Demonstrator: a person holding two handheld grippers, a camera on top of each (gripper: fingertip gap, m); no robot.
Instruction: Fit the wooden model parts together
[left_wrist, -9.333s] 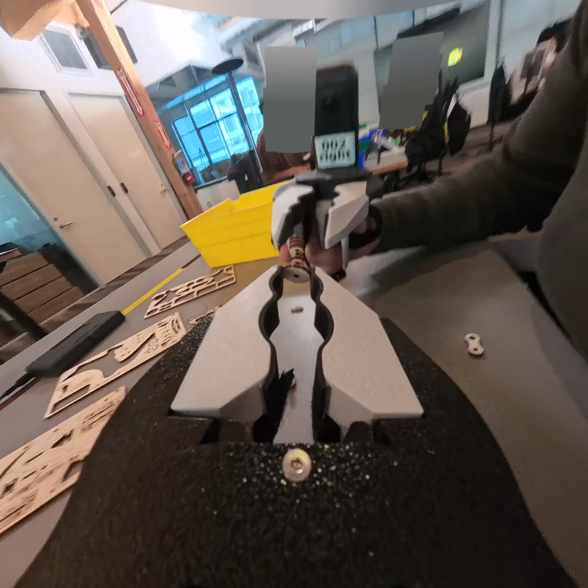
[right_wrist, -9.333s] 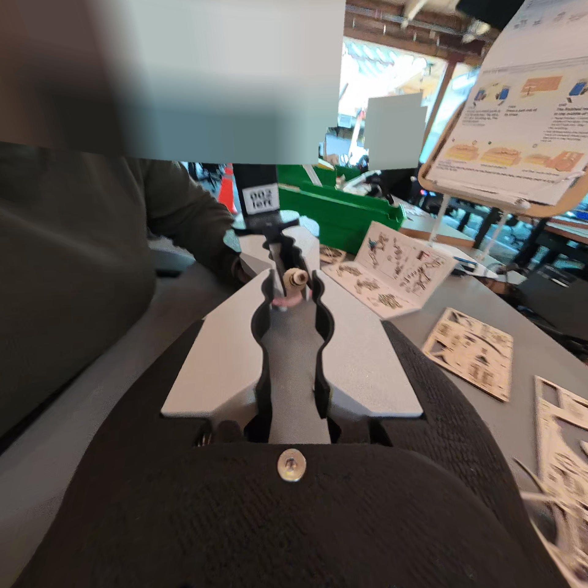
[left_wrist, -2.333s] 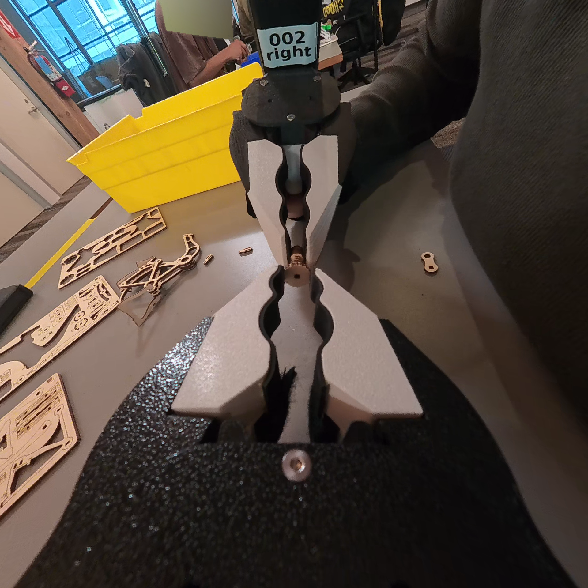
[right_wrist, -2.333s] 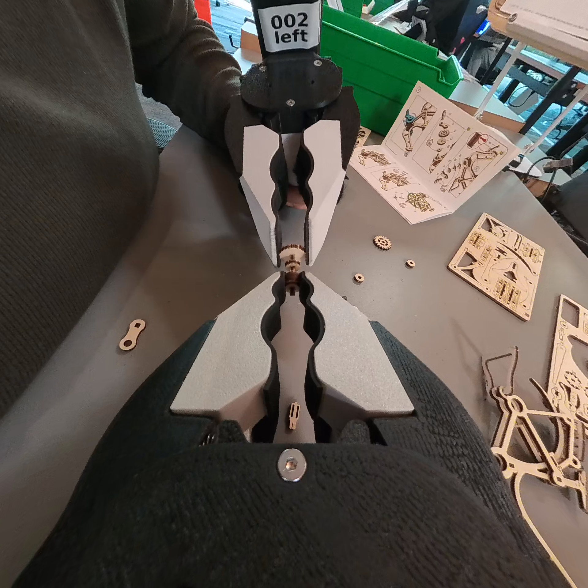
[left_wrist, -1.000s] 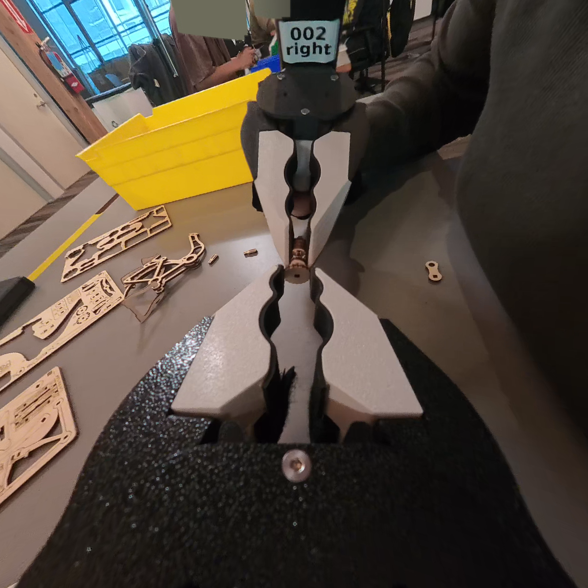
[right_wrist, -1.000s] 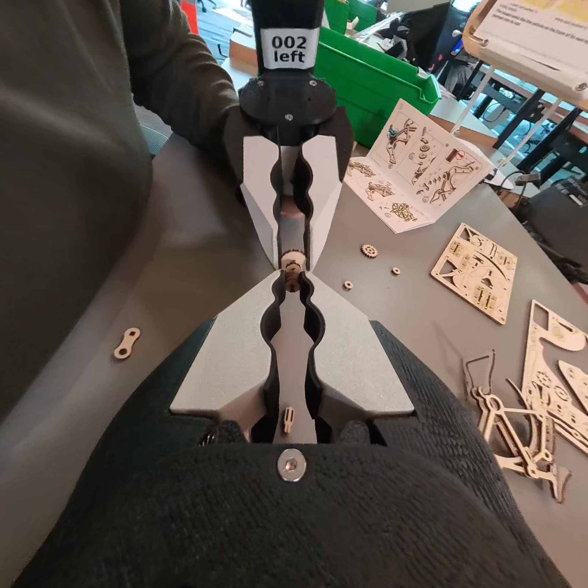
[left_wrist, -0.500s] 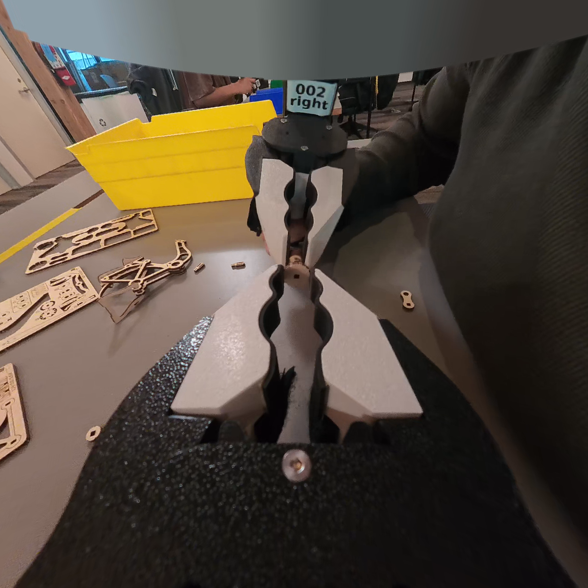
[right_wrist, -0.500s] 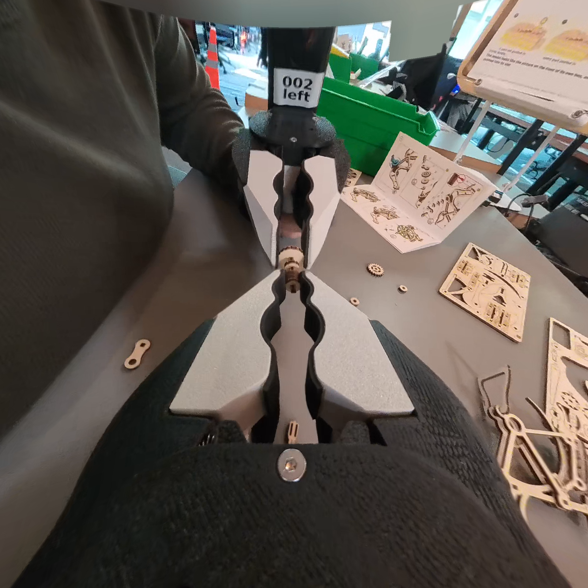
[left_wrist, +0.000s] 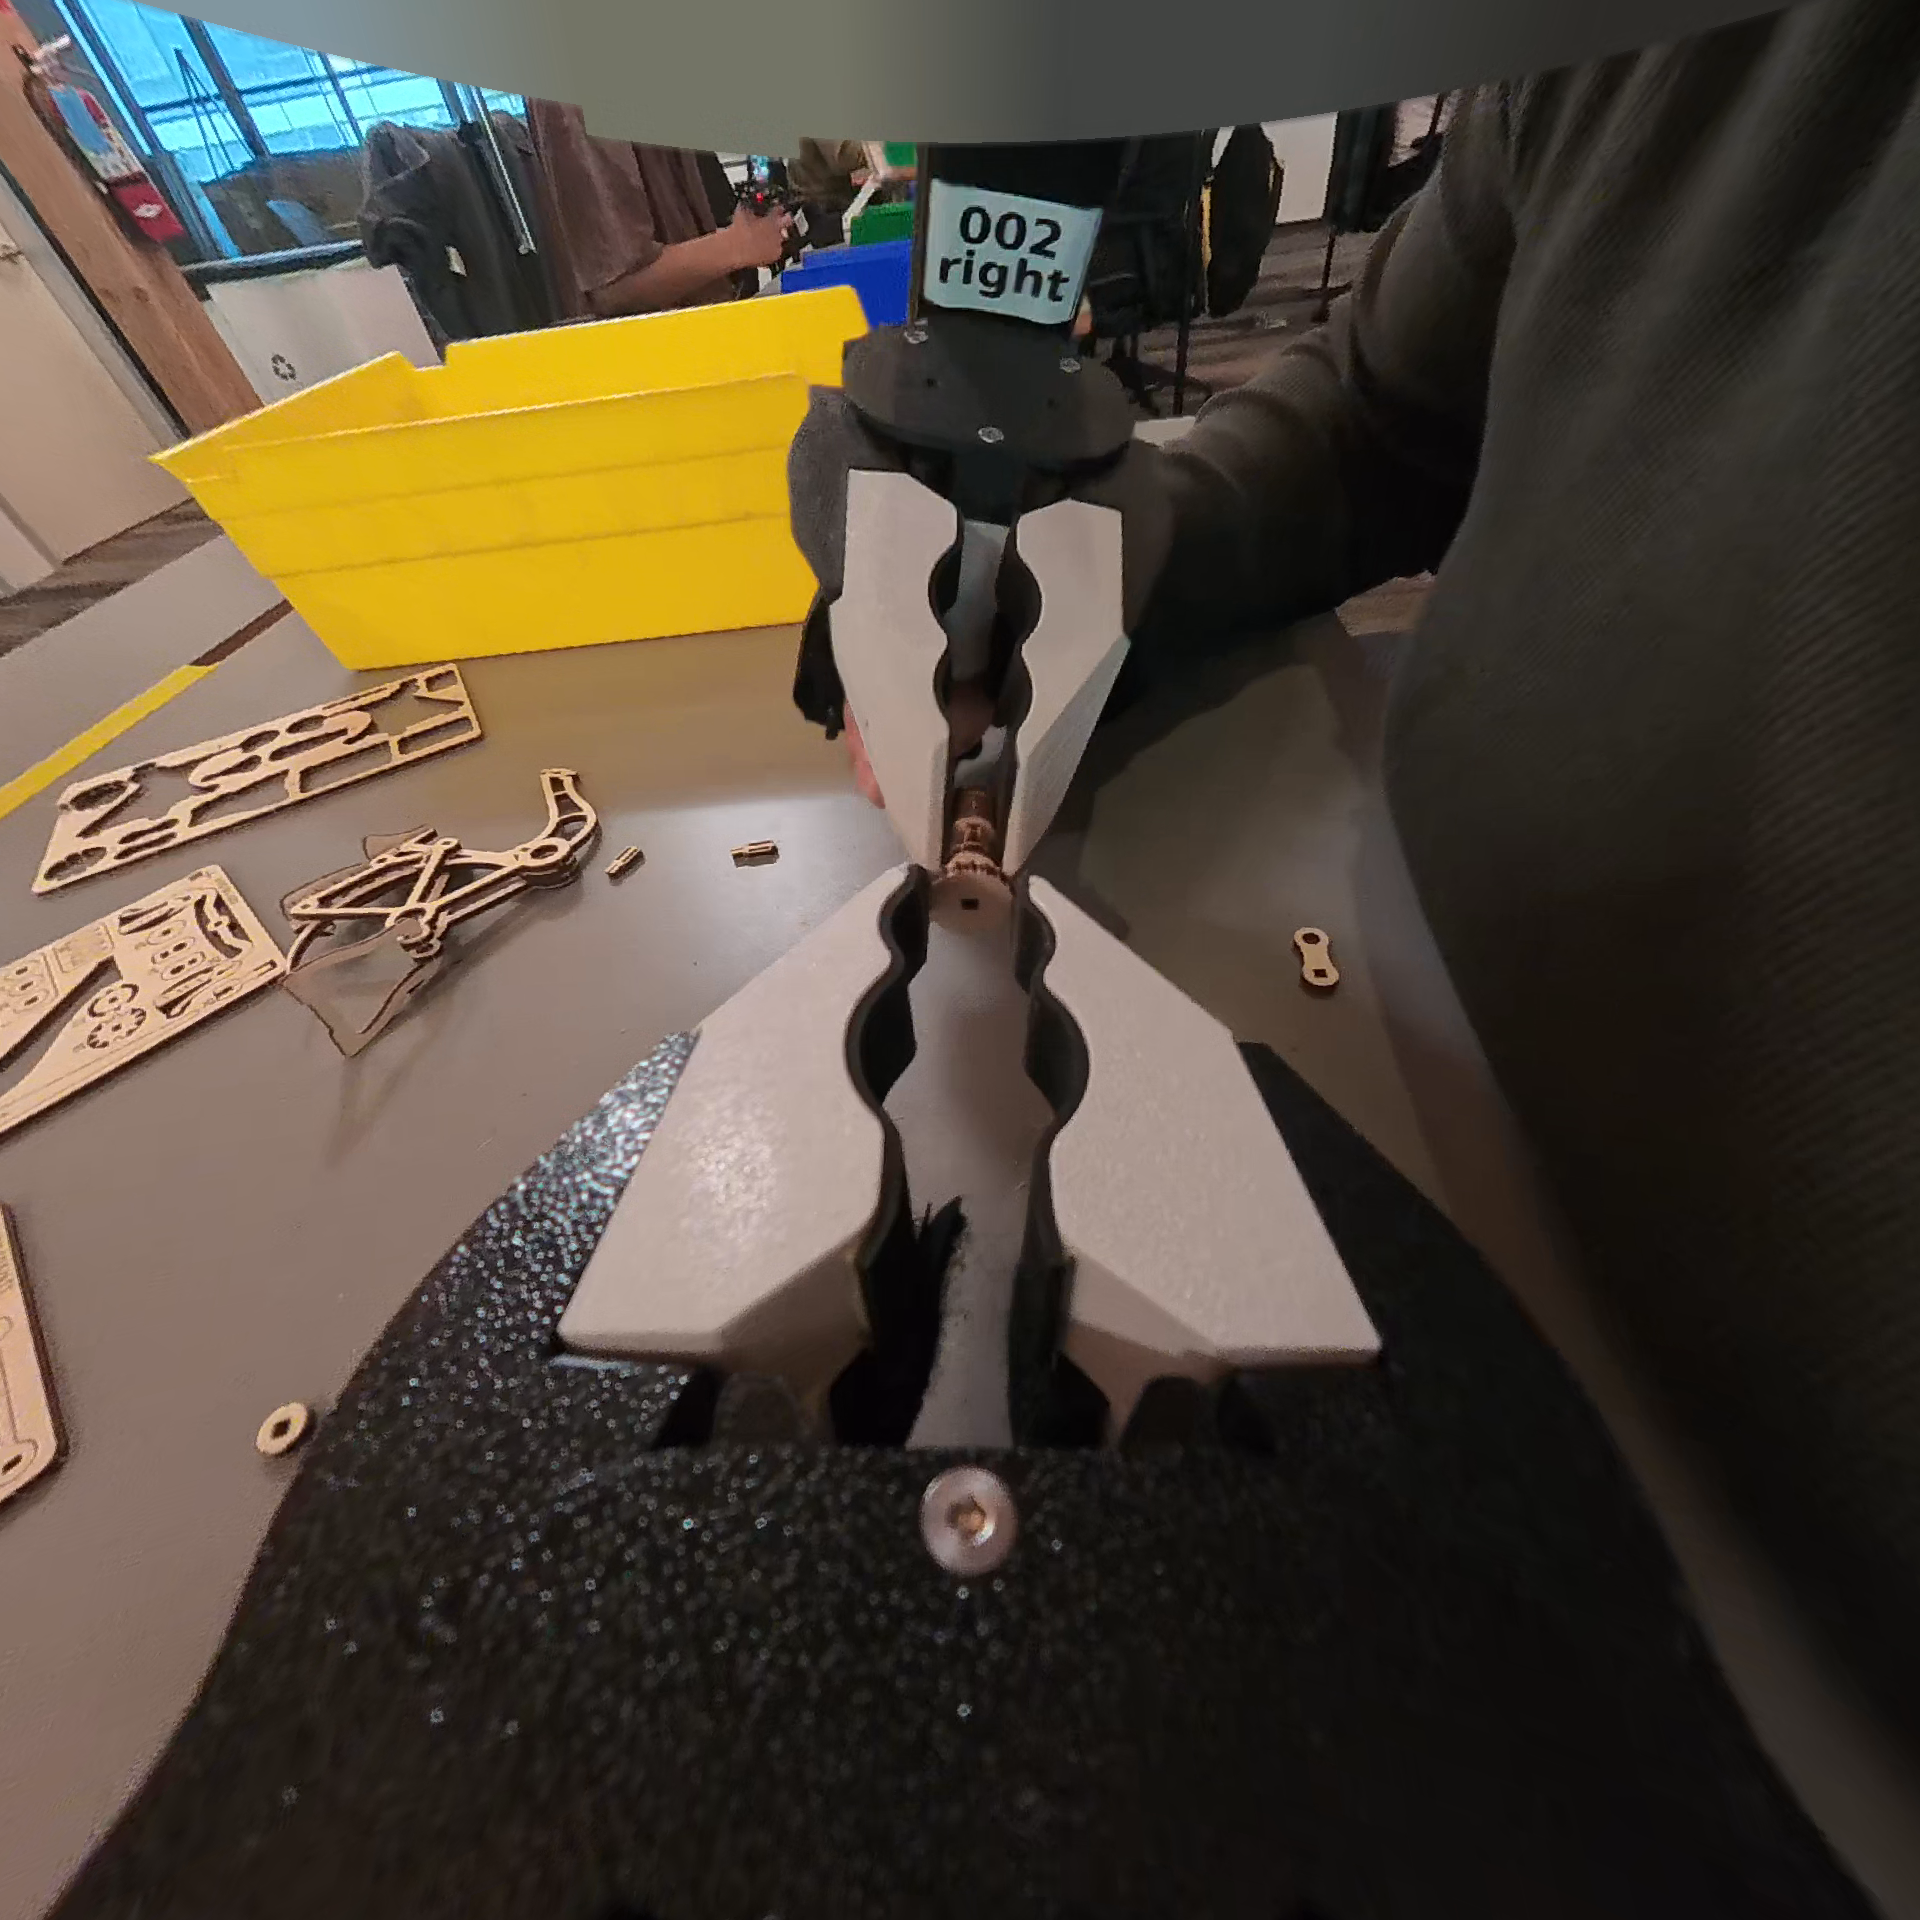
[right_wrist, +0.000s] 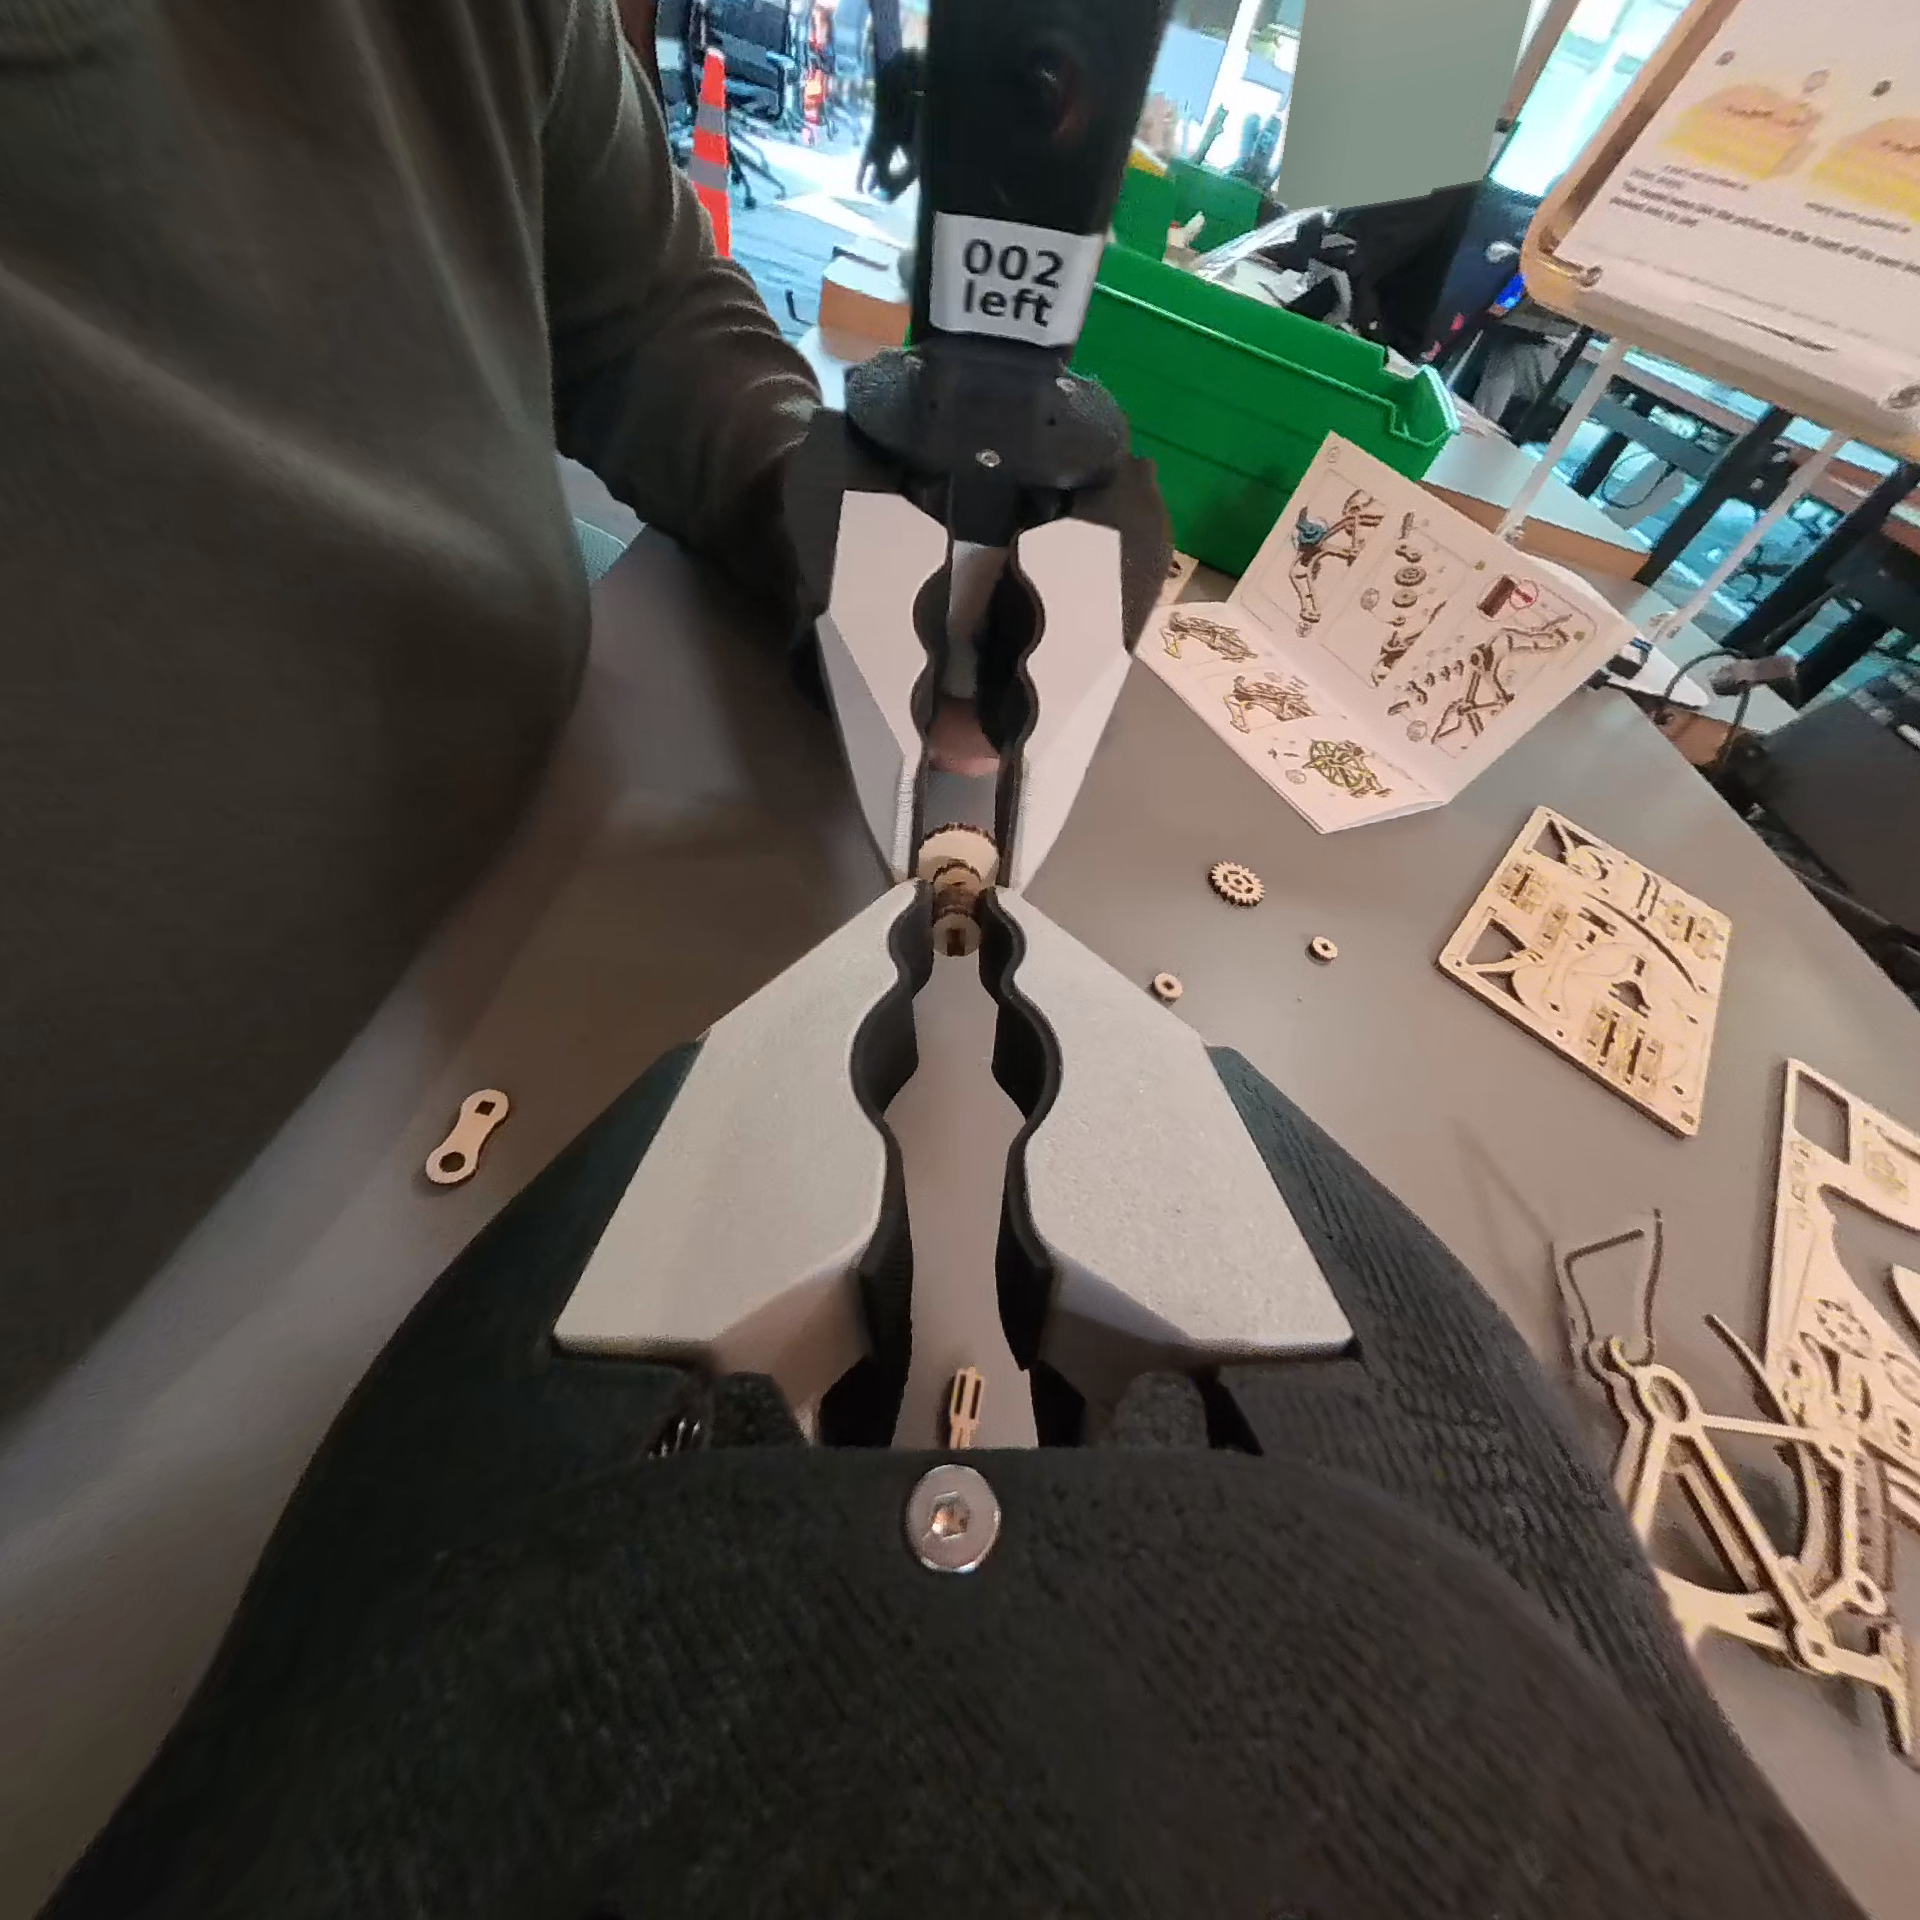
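The two grippers meet tip to tip above the table (left_wrist: 644, 1039), each nipped down on one end of the same tiny wooden stack. The left gripper (left_wrist: 964, 902) has its jaws almost closed on a small gear (left_wrist: 966, 896), and the right gripper (right_wrist: 954, 920) is closed just as far on a short axle piece (right_wrist: 954, 928) that runs into that gear. My guess is they are pressing the axle home, and the danger is plain: the parts are small and held only at the very tips, so a slight twist or an off-line push could pop one out, snap the thin wood, or jam it crooked. A dropped piece could also get lost among the other bits lying about. The left wrist view shows the yellow bin (left_wrist: 520, 488), a half-built wooden frame (left_wrist: 436, 883) and cut-out sheets (left_wrist: 260, 769). Only the right wrist view shows the green bin (right_wrist: 1247, 416), the folded instruction leaflet (right_wrist: 1382, 644), a loose gear (right_wrist: 1236, 884), and a small wooden pin (right_wrist: 963, 1405) lying back between the right gripper's fingers. A flat link piece (right_wrist: 468, 1136) shows in both.
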